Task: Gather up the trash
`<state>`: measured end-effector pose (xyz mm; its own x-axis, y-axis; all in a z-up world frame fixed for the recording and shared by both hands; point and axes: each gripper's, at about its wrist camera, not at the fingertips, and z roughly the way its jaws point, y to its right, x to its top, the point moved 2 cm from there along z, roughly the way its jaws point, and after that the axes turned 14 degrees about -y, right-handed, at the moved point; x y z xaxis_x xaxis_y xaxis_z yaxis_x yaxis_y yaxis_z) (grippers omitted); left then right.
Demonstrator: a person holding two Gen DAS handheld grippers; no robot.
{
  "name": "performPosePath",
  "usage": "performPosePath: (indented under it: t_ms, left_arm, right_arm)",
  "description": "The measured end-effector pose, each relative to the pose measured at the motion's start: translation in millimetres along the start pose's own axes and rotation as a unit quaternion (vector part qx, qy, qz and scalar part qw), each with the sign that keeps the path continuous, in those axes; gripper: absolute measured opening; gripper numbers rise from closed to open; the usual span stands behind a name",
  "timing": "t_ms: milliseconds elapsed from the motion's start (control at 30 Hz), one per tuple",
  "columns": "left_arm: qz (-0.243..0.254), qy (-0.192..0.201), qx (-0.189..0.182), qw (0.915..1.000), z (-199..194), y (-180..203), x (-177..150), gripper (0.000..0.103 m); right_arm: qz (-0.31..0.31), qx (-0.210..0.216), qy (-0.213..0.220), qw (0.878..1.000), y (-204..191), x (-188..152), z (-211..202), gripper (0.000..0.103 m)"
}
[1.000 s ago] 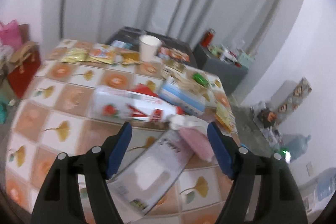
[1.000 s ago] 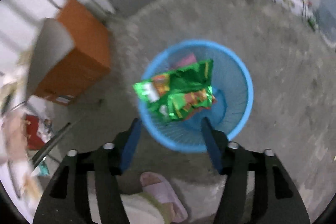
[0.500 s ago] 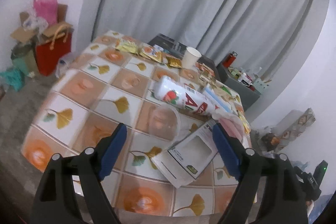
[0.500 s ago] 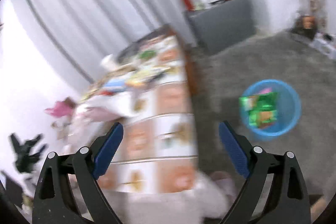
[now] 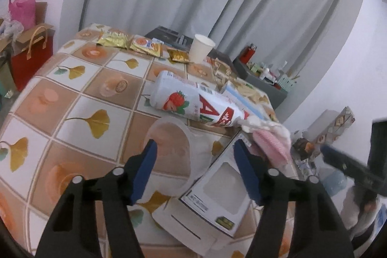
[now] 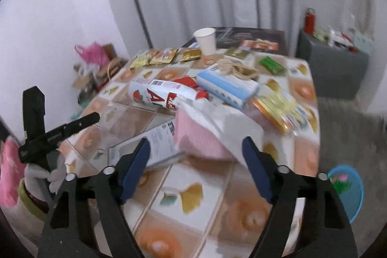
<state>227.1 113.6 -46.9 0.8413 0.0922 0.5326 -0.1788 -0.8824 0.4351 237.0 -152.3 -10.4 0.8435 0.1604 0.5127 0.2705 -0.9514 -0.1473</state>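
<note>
Trash is spread over the desk (image 5: 72,98): a clear plastic lid (image 5: 174,151) is seen between the blue fingers of the left tool (image 5: 194,156), whose jaws are closing, untouched by them. A white windowed box (image 5: 217,200) lies just right of it, a strawberry carton (image 5: 193,103) beyond. The right tool (image 6: 196,154) is closing with nothing gripped; a pink packet (image 6: 198,137) lies ahead, and a blue basket (image 6: 348,190) stands on the floor to its right.
</note>
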Motion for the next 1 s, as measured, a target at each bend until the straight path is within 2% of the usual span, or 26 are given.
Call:
performPosePath:
  t_ms: [67,333,433,500,600,733,1000]
  left_arm:
    - [0.001,-0.005,-0.006,1.0,6,-1,1,0.055]
    - [0.004,-0.023,-0.007,0.9997,26,-8,2,0.035]
    - [0.007,-0.026,-0.01,0.9996,29,-9,4,0.025]
    - [0.01,-0.027,-0.016,0.9995,30,-8,4,0.02]
    - [0.017,-0.025,-0.02,0.9993,28,-5,4,0.011]
    - [0.027,-0.017,-0.022,0.9992,25,0,4,0.006]
    - [0.045,0.024,-0.015,0.9986,-2,9,9,0.005]
  right_arm:
    - [-0.016,-0.02,-0.015,1.0,-3,13,17,0.058]
    - [-0.058,-0.032,-0.052,0.996,-13,35,55,0.038]
    - [-0.055,-0.029,-0.057,0.996,-12,39,62,0.027]
    - [-0.05,-0.027,-0.062,0.996,-10,41,66,0.015]
    - [-0.04,-0.023,-0.061,0.997,-6,41,65,0.006]
    - [-0.032,-0.028,-0.049,0.998,-2,41,55,0.005]
    - [0.0,-0.031,0.005,0.999,16,50,18,0.004]
